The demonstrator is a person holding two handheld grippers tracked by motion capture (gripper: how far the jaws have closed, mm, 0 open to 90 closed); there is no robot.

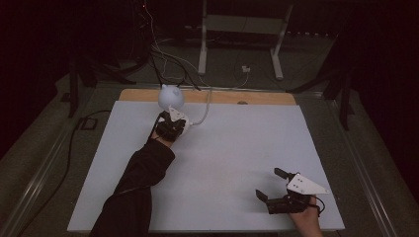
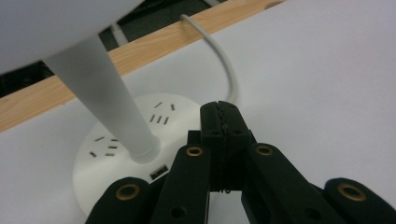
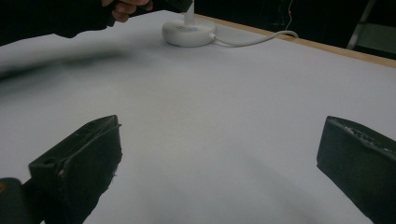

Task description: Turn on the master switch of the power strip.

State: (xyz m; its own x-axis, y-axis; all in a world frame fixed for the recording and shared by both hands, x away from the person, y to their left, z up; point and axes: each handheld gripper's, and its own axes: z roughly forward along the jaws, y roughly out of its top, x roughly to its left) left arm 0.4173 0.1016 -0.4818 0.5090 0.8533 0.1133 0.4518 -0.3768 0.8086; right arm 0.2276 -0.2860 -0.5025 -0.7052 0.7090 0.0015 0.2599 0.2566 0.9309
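From the high view we see the small white desk lamp with a round shade (image 1: 170,96) near the far edge of the white table sheet (image 1: 232,163), our left gripper (image 1: 170,126) just before it. In the left gripper view the jaws meet, empty, beside the lamp's round socket base (image 2: 116,154). In the right gripper view our right gripper (image 3: 219,163) gapes wide, empty.

From above, the left tongs (image 1: 170,123) cover most of the lamp's base (image 1: 179,118), so we cannot tell whether they touch it. In the left gripper view the lamp's shade (image 2: 56,28) is cut off by the top edge. In the right gripper view the shade is cropped away and a sleeve (image 3: 56,18) is blurred.
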